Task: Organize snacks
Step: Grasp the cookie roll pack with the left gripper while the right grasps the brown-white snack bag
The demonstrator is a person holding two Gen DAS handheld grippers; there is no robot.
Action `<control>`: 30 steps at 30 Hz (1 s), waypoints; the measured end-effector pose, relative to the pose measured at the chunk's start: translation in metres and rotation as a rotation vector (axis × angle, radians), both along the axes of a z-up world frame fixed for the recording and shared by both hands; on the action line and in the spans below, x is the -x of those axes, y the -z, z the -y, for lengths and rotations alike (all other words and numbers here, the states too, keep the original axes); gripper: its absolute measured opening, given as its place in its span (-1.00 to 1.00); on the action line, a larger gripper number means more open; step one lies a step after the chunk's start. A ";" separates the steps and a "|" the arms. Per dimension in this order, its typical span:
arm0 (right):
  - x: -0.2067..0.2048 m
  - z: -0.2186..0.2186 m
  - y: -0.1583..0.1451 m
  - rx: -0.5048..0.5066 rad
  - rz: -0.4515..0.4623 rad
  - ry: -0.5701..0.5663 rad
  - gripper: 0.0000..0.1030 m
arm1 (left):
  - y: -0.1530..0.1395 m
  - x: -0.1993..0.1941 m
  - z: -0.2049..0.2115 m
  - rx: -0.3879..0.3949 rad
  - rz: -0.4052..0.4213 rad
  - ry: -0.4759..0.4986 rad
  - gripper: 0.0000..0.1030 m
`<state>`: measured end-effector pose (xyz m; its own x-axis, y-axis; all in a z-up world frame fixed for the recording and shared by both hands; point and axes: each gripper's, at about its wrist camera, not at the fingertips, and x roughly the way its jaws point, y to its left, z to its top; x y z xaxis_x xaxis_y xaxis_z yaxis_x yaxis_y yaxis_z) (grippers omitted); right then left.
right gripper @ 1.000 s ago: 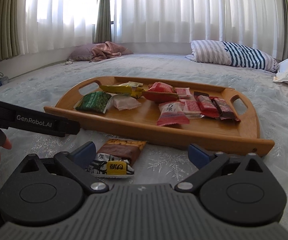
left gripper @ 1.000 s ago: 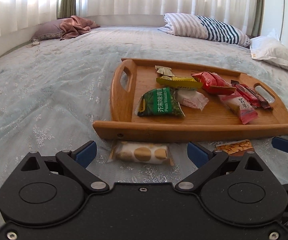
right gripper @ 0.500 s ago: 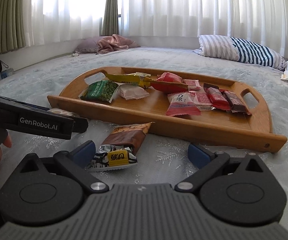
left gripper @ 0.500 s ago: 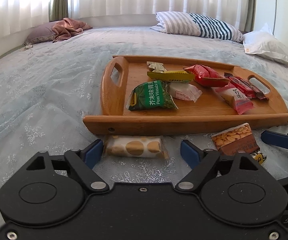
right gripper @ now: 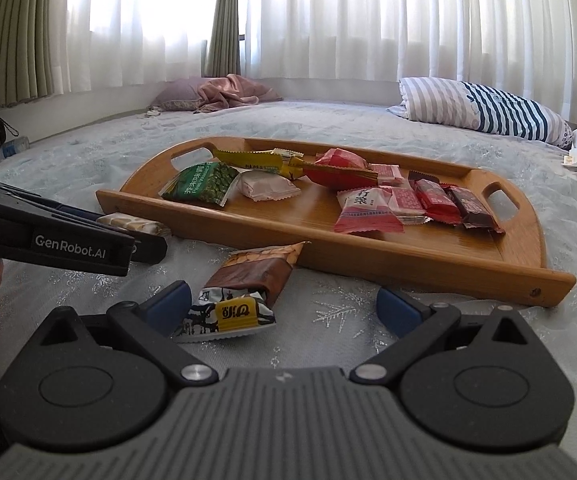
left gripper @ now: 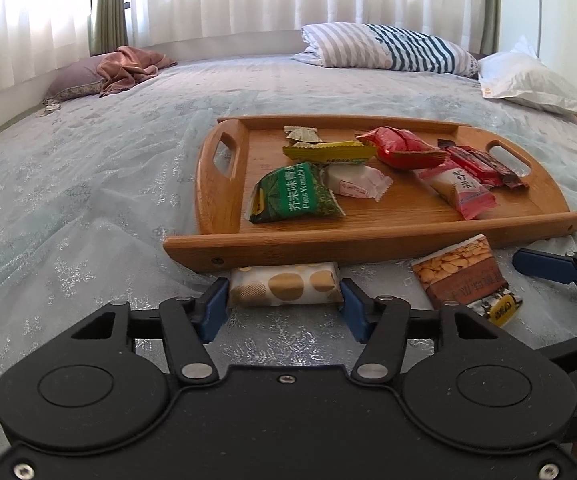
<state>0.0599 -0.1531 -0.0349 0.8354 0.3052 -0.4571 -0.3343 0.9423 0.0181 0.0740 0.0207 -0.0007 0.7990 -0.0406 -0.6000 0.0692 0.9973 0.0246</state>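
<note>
A wooden tray lies on the bed and holds several snack packs, among them a green pea bag. A clear pack of round biscuits lies on the bedspread against the tray's near edge. My left gripper has its blue pads at both ends of that pack, touching it. A brown peanut pack lies to the right. My right gripper is open, its left pad beside the peanut pack.
The pale blue bedspread spreads all around. A striped pillow and a white pillow lie at the back right, a pink cloth on a cushion at the back left. Curtains hang behind.
My left gripper has moved forward and narrowed until its pads meet the ends of the biscuit pack. My right gripper has edged closer to the peanut pack.
</note>
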 end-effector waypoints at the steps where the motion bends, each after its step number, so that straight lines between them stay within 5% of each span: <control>1: 0.001 0.000 0.000 0.001 0.001 0.003 1.00 | -0.001 0.001 0.000 0.002 0.000 0.001 0.08; 14: 0.017 -0.013 -0.012 0.079 0.046 -0.062 0.74 | -0.012 0.011 0.002 0.019 0.020 0.000 0.07; 30: 0.019 -0.007 -0.020 0.013 -0.010 -0.037 0.09 | -0.010 0.013 0.006 0.022 0.014 0.008 0.07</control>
<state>0.0410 -0.1460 -0.0145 0.8190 0.3299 -0.4695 -0.3690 0.9294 0.0095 0.0612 0.0149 0.0095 0.8066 -0.0603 -0.5880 0.0768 0.9970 0.0032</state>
